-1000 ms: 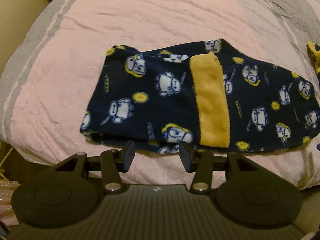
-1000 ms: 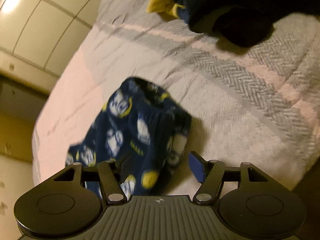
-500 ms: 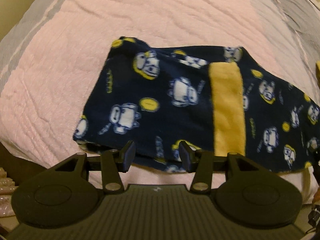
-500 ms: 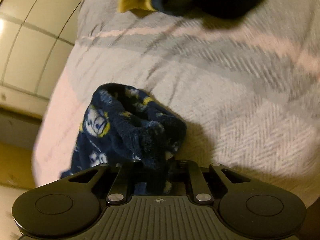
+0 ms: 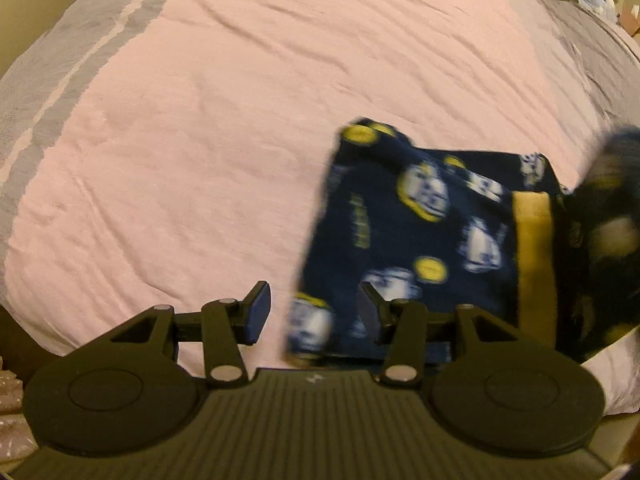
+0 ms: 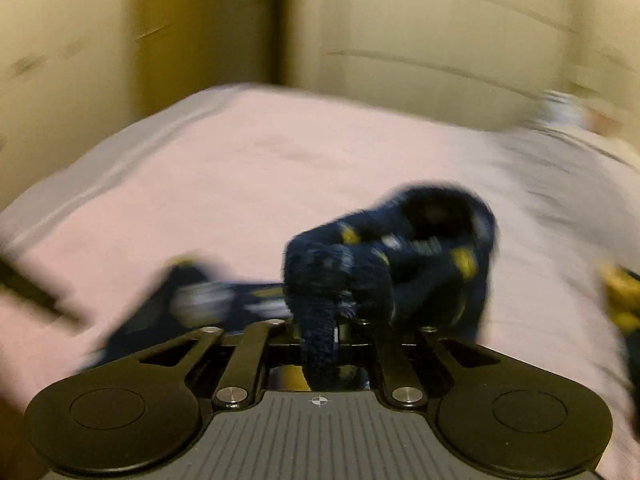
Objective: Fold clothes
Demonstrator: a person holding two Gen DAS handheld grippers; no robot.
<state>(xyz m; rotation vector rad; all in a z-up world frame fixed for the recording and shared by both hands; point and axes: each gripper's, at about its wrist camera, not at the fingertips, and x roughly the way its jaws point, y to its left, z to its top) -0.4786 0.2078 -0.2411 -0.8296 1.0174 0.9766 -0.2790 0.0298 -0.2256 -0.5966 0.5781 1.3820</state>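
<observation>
Right wrist view is showing the right gripper [image 6: 340,332] pinching a bunched end of the navy fleece garment [image 6: 400,256]. The cloth is sitting right between the pads, though the jaws are easing open a touch, so I'm reading that grip as live but not locked hard. That end is hanging raised above the pink bedspread [image 6: 240,168], and the rest of the fabric is trailing off low to the left. The frame is heavily smeared, so finer detail is not readable.

Left wrist view is showing the left gripper [image 5: 312,312] with its jaws spread and nothing pinched. The near left corner of the garment [image 5: 404,240] is lying under the gap, closer to the right finger; I can't tell if it's touching. The yellow band [image 5: 534,264] is running near to far across the cloth. To its right, a dark blurred mass of the same fabric is coming up over the flat part.

Progress, as I'm judging it: the garment is lying in a flat rectangle near the right, on the near side of the bed, looking already partly folded. A crosswise fold is looking under way but not landed. What's remaining: laying the raised end down, squaring edges, letting go. More clothes are sitting at the far right [image 6: 620,296], apparently waiting.
</observation>
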